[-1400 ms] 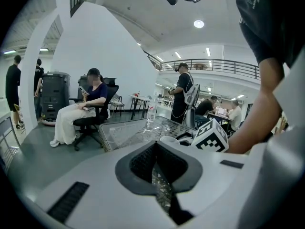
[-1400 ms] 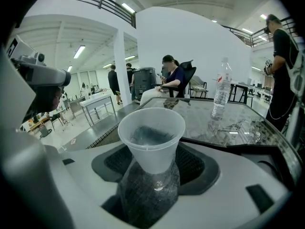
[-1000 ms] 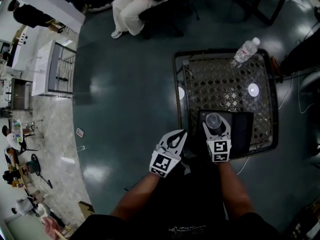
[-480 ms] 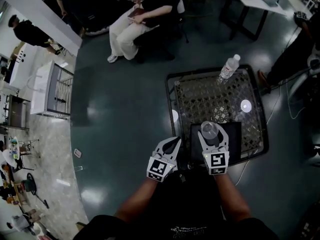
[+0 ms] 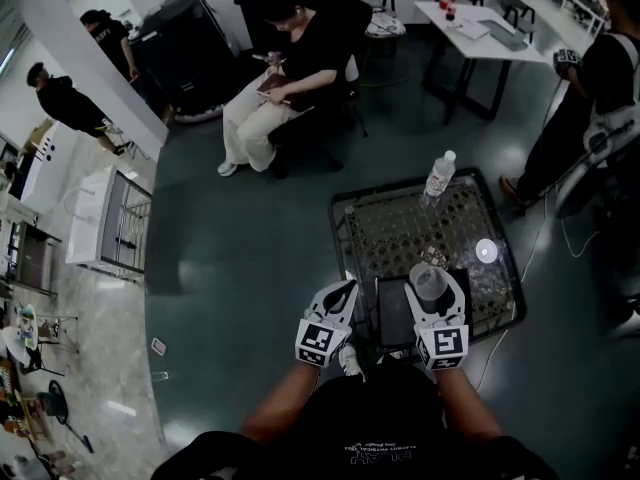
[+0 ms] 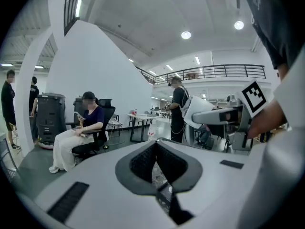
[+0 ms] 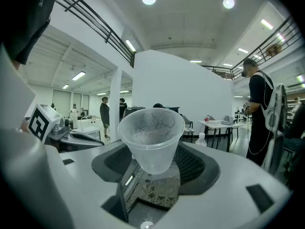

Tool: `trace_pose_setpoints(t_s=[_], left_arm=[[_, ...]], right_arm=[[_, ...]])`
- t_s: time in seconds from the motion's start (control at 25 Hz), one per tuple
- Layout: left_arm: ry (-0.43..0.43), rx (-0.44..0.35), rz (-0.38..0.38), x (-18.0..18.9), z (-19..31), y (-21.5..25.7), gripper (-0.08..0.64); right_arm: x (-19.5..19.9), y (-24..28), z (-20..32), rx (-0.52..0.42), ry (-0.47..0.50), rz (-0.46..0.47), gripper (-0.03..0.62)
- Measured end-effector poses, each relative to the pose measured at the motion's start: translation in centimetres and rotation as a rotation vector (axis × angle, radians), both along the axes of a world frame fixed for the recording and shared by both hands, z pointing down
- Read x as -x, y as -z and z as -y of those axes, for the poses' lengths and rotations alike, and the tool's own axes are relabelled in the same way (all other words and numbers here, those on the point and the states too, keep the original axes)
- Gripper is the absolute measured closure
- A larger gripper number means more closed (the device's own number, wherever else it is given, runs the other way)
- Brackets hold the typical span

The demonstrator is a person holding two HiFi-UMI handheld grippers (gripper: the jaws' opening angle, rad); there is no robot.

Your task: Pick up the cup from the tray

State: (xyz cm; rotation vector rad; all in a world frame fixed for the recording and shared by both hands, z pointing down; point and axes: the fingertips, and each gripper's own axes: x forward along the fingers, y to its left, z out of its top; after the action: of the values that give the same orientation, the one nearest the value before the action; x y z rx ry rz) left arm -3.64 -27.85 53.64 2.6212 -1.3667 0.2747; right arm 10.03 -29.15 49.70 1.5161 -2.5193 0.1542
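Note:
A clear plastic cup stands upright between the jaws of my right gripper, which is shut on its lower part and holds it above the dark tray. The tray lies on the near edge of a small black lattice table. My left gripper hangs left of the table over the floor, its jaws nearly together with nothing between them.
A water bottle stands at the table's far edge and a small white disc lies at its right. A seated person is beyond the table, another person stands at the right. A white table is at the back.
The cup has risen off the tray in my right gripper. The head view has tilted up, so the table sits lower in the picture and more of the room shows.

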Motion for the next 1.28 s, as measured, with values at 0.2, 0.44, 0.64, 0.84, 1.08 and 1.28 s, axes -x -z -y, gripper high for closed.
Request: trace_pose_setpoints(t_s=[0.2, 0.44, 0.64, 0.84, 1.08, 1.28], left_arm=[[-0.025, -0.049, 0.000, -0.8, 0.4, 2.4, 0.551], [-0.029, -0.082, 0.022, -0.7, 0.9, 3.9, 0.551], [-0.037, -0.088, 0.016, -0.8, 0.5, 4.6, 0.552], [-0.031, -0.088, 0.025, -1.1, 0.0, 3.9, 0.551], [-0.025, -0.077, 0.021, -0.6, -0.8, 3.8, 0.552], [-0.019, -0.081, 0.013, -0.3, -0.6, 3.6, 0.552]], right_arm=[[-0.1, 2.6, -0.8, -0.070, -0.016, -0.002, 0.302], [-0.4, 3.7, -1.8, -0.111, -0.044, -0.014, 0.311], [-0.8, 3.8, -2.3, -0.104, -0.068, -0.007, 0.310], [-1.2, 3.0, -2.4, -0.102, -0.075, -0.024, 0.310], [-0.7, 2.5, -2.9, -0.088, -0.076, -0.044, 0.310], [-0.3, 2.3, -2.6, -0.100, -0.070, -0.070, 0.310]])
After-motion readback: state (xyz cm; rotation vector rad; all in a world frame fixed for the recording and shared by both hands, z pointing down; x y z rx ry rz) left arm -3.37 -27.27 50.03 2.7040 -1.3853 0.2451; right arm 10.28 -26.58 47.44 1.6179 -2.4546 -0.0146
